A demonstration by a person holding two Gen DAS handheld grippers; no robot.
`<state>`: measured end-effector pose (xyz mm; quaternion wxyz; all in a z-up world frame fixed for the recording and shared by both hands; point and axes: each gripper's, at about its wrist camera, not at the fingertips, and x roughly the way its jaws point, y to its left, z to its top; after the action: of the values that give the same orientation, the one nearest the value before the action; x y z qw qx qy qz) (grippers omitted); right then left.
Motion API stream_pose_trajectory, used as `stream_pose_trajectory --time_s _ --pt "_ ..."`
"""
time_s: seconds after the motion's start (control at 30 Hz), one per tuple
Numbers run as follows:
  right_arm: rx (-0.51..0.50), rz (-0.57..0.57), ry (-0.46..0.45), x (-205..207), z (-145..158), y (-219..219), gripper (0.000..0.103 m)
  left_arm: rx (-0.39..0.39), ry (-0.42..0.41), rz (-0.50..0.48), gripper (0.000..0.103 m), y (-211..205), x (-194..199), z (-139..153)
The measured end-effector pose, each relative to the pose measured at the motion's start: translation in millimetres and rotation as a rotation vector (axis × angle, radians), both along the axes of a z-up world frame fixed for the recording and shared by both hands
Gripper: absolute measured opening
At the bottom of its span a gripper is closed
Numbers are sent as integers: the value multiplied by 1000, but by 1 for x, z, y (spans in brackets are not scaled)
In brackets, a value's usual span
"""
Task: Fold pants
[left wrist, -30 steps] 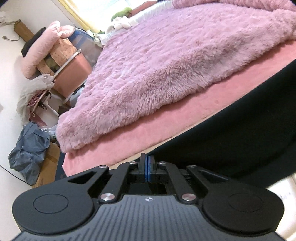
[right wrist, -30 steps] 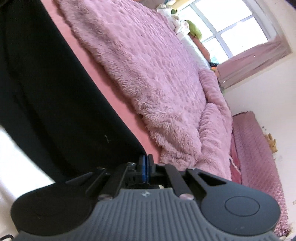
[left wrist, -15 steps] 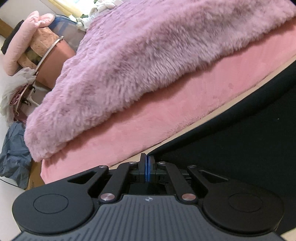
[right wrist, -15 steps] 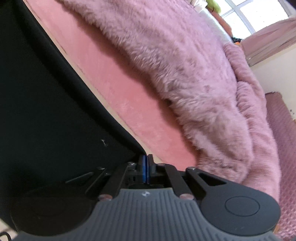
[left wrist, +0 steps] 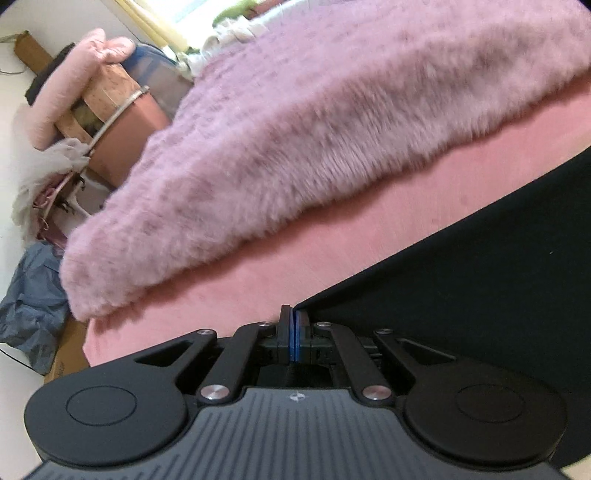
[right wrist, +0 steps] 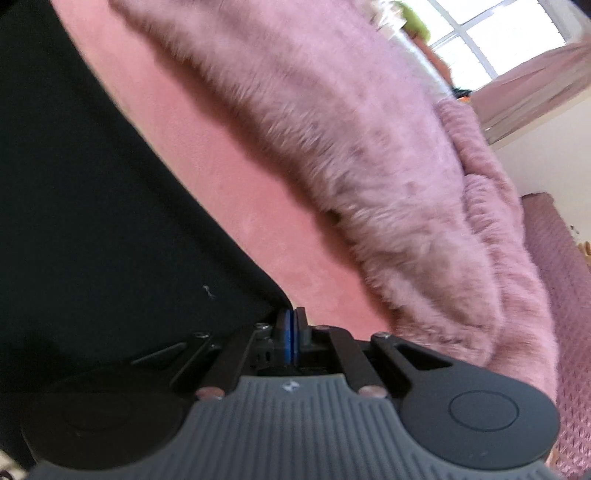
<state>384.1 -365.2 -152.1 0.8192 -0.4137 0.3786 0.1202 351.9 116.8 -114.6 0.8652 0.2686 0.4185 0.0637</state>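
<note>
The black pants point(left wrist: 480, 280) stretch from the lower middle to the right in the left wrist view. My left gripper point(left wrist: 294, 314) is shut on a corner of them, the blue pads pressed together. In the right wrist view the pants point(right wrist: 92, 206) fill the left side. My right gripper point(right wrist: 291, 315) is shut on another corner of them. The fabric hangs taut between the two grippers, just above the pink bed sheet point(left wrist: 295, 258).
A fluffy pink blanket point(left wrist: 332, 129) lies on the bed behind the pants and also shows in the right wrist view point(right wrist: 351, 147). A cluttered chair with pink cushions point(left wrist: 85, 96) and a grey bag point(left wrist: 29, 306) stand left of the bed. A window point(right wrist: 491, 33) is at far right.
Both grippers have carried the pants corners forward and down toward the pink sheet. The blanket looms closer than one second ago. Both grips have stayed shut.
</note>
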Motion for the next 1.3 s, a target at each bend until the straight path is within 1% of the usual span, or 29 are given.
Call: stream_pose_trajectory --time_s 0.07,0.13,0.2,0.3,0.4,0.47,0.5,0.53,0.57,0.6,0.63,0.67,0.73,0.77,0.83,0.9,0.93,0.97,1.0,1.03,1.07,1.17,1.23,1.3 --pt "12 7 -36 -7 14 -1 0 -7 21 9 0 1 6 1" --pt "10 6 -50 -3 16 -1 0 5 46 14 0 1 14 -11" --pt "18 -7 -35 7 7 0 0 -1 69 25 0 1 20 -23" --pt "10 -13 -21 15 -15 2 0 -4 79 40 0 4 24 -34" --pt "24 -32 -35 18 -30 2 0 3 85 43 0 4 25 -44" --pt "25 -38 -63 18 -37 3 0 17 70 37 1 2 23 -48" --pt "34 -44 -73 17 -39 3 6 24 63 34 3 0 22 -49" --pt "46 -54 -76 17 -40 2 31 30 53 36 8 -1 22 -49" --pt "57 -74 -86 17 -40 2 49 27 45 40 13 -2 22 -48" --pt "61 -100 -119 16 -38 0 54 12 48 41 15 -1 21 -46" --pt "78 -119 -131 14 -34 -3 57 0 43 50 21 -2 19 -43" --pt "115 -142 -133 12 -27 -7 57 -8 29 56 26 -2 16 -38" --pt "160 -190 -154 2 -14 -14 58 -26 -19 48 32 -5 4 -22" --pt "192 -225 -166 -7 -5 -20 59 -33 -32 40 33 -8 -2 -16" --pt "292 -302 -163 -24 10 -35 59 -70 -39 10 33 -17 -18 -3" --pt "448 -430 -156 -48 25 -58 59 -128 -18 -18 33 -26 -31 4" --pt "518 -491 -147 -59 28 -68 59 -160 -6 -32 31 -29 -37 7" --pt "616 -576 -131 -74 30 -82 59 -192 5 -43 27 -33 -44 8" --pt "709 -652 -120 -88 30 -95 60 -216 16 -51 24 -37 -51 8" --pt "792 -713 -114 -102 28 -105 60 -238 27 -55 22 -42 -58 6" --pt "898 -783 -102 -116 23 -117 60 -251 36 -55 20 -45 -62 4" --pt "1138 -938 -80 -145 2 -140 60 -276 74 -53 15 -51 -70 -7" --pt "1253 -1026 -68 -153 -14 -150 59 -280 85 -45 14 -53 -70 -13" --pt "1363 -1108 -58 -156 -32 -157 54 -269 99 -39 12 -57 -71 -20"
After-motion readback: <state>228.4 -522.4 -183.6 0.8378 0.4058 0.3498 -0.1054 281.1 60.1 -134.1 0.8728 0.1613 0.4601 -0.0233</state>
